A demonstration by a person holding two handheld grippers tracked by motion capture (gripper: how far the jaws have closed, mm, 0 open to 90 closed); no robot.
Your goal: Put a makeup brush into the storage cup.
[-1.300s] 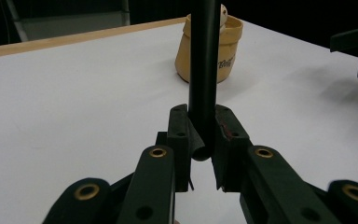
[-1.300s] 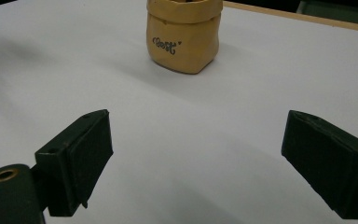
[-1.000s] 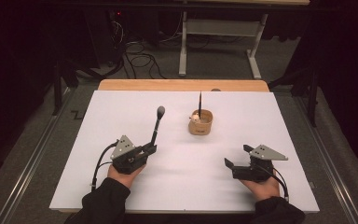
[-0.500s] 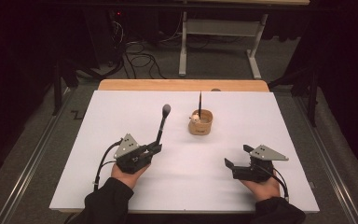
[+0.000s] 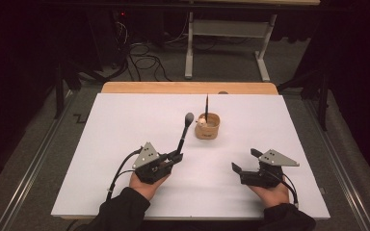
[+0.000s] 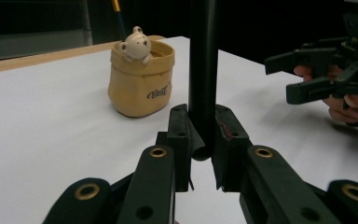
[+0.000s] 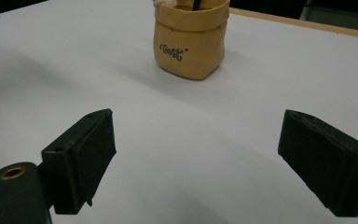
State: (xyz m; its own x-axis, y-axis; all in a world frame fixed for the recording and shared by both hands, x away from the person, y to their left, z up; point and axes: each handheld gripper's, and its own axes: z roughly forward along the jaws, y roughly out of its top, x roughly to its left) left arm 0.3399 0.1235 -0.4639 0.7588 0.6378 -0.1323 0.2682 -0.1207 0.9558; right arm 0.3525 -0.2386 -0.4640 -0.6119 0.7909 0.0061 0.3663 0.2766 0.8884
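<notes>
Clearly gripped low on its shaft: black pen with a rounded grey tip, clamped upright between the jaws of the left hand-held gripper, leaning a little toward the tan pouch-shaped holder just beyond. Right hand-held gripper spread wide and holding nothing, resting low over the counter, well apart from the holder. Likely trouble: gripped so near the bottom end, could pivot or slip in the pads on the way over; could also strike the holder's rim, the small bear figure perched on it, or the dark pencil already standing inside, and tip the light holder, with no second grip steadying it. Plain white, smooth, matte sheet over a wooden top, a strip of wood showing at the far edge. Dim room beyond, grey floor, loose cables and a white metal table frame.
</notes>
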